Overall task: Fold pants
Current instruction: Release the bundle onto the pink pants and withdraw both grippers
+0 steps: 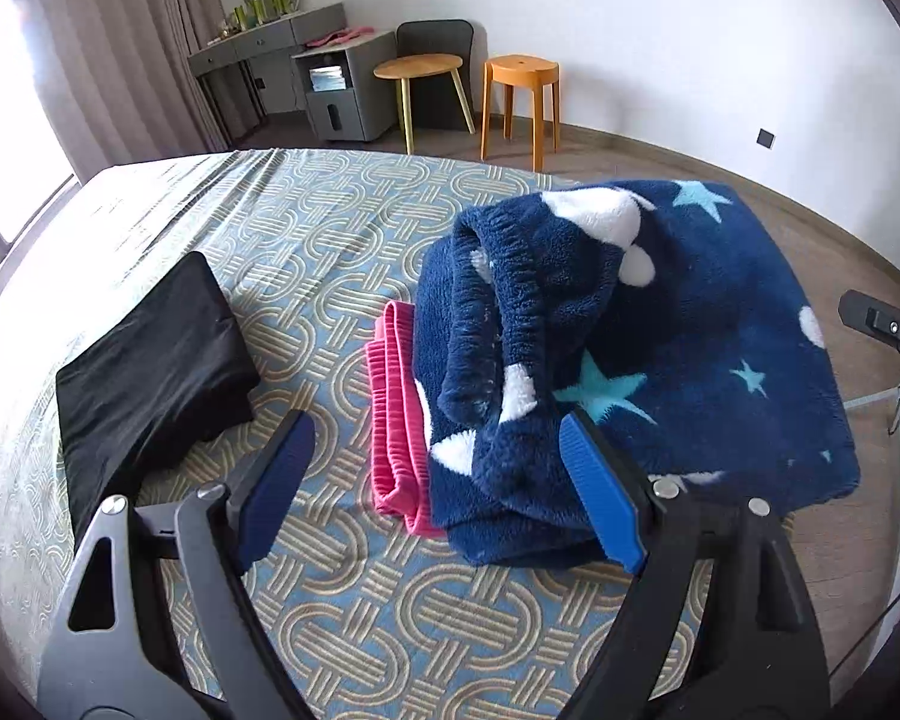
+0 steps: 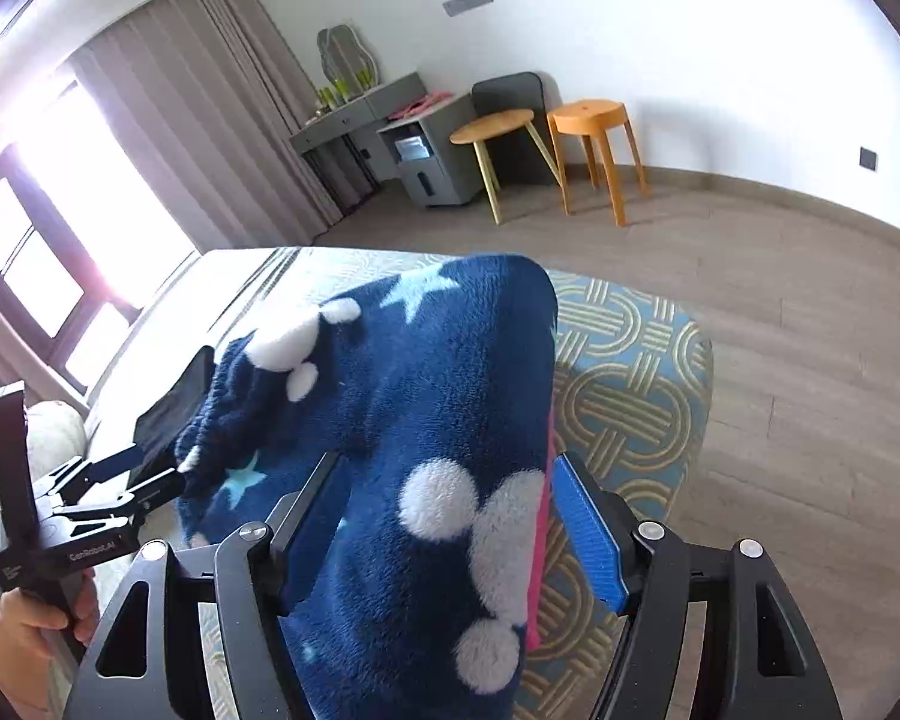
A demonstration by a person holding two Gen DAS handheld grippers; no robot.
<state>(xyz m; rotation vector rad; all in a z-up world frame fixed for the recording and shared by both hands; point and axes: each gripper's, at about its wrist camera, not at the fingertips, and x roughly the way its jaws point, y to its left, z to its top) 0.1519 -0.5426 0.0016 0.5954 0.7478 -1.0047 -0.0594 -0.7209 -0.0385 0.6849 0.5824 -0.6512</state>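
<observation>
The navy fleece pants (image 1: 648, 324), dotted with stars and white blobs, lie bunched in a thick fold on the patterned bed (image 1: 306, 228), filling the right half of the left wrist view, with their waistband opening turned toward the middle of the frame. A folded pink garment (image 1: 399, 414) lies against their left edge, and a black folded piece (image 1: 150, 372) sits well apart at centre left. The left tool (image 1: 444, 474) is spread wide, its right pad touching the near edge of the fleece, nothing pinched. In the right wrist view the right tool (image 2: 450, 522) also stands spread, straddling the near end of the pants, whose long axis runs away toward the upper middle; the pads do not look pressed in. Both tools tilt downward, the right one nearer the bulk. The person's hand (image 2: 27, 636) grips the left tool's handle at lower left.
</observation>
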